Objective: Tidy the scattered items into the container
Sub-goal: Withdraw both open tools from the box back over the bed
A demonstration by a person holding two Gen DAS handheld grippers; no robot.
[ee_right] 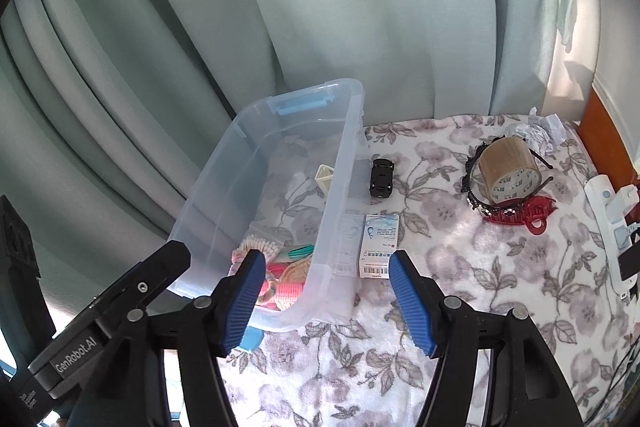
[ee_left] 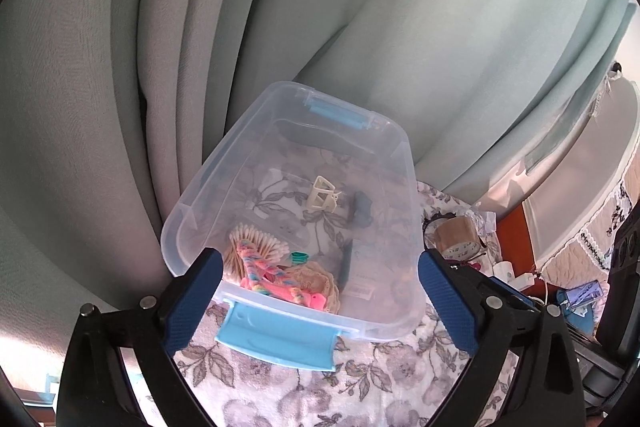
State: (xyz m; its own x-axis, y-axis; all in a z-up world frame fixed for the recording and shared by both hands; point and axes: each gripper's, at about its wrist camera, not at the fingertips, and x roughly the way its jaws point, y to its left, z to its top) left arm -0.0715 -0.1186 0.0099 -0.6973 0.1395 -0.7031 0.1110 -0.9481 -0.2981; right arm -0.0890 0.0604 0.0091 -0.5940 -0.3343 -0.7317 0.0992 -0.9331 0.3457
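Note:
A clear plastic bin (ee_left: 200, 195) (ee_right: 340, 163) with light-blue latches stands on a floral cloth. Inside lie cotton swabs (ee_left: 256, 239), a pink braided item (ee_left: 272, 279), a cream hair claw (ee_left: 322, 193) and a teal clip (ee_left: 299, 257). Outside, right of the bin, lie a white-blue small box (ee_right: 379, 245), a black toy car (ee_right: 382, 177), a brown tape roll (ee_right: 508, 167) and a red hair claw (ee_right: 520, 213). My left gripper (ee_left: 320, 301) is open at the bin's near wall. My right gripper (ee_right: 328, 301) is open, empty, near the bin's corner.
Pale green curtains (ee_left: 320, 7) hang behind the bin. Crumpled paper (ee_right: 538, 131) and a black beaded headband (ee_right: 470, 183) lie by the tape roll. A white power strip (ee_right: 608, 223) lies at the right edge. The floral cloth (ee_right: 460, 267) covers the surface.

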